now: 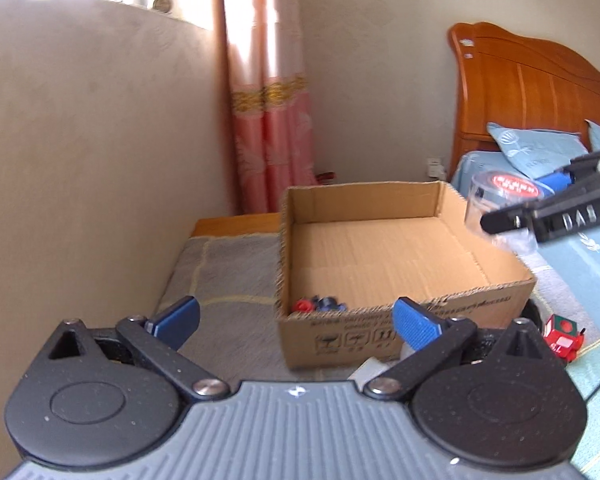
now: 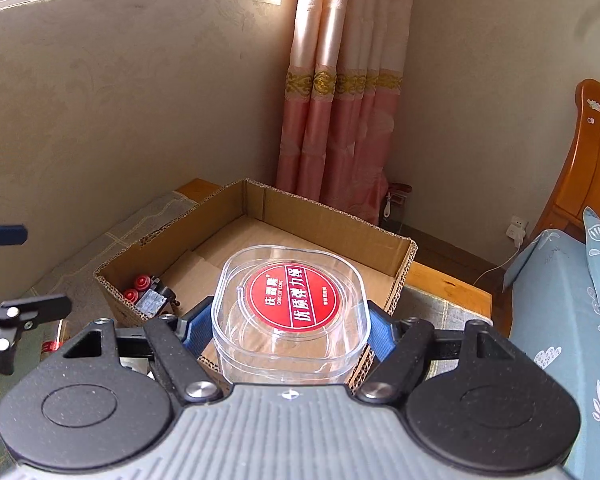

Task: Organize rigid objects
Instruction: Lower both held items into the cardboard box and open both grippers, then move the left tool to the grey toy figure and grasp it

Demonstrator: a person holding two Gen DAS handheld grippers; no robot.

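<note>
An open cardboard box [image 1: 380, 240] stands on a grey mat near the wall. A small red and blue toy [image 1: 320, 305] lies in its near corner. My left gripper [image 1: 296, 318] is open just in front of that corner, with nothing between its blue pads. In the right wrist view my right gripper [image 2: 290, 328] is shut on a clear plastic case [image 2: 290, 304] with a round red label, held above the near edge of the box [image 2: 332, 216]. The toy [image 2: 152, 292] sits at the box's left end. The left gripper [image 2: 20, 270] shows at the left edge.
A red toy [image 1: 562, 338] lies outside the box on the mat, to its right. A bed with a blue sheet [image 2: 556, 304] and a wooden headboard [image 1: 520, 80] runs along the right. The wall [image 1: 100, 140] is close on the left, pink curtains [image 2: 340, 120] behind the box.
</note>
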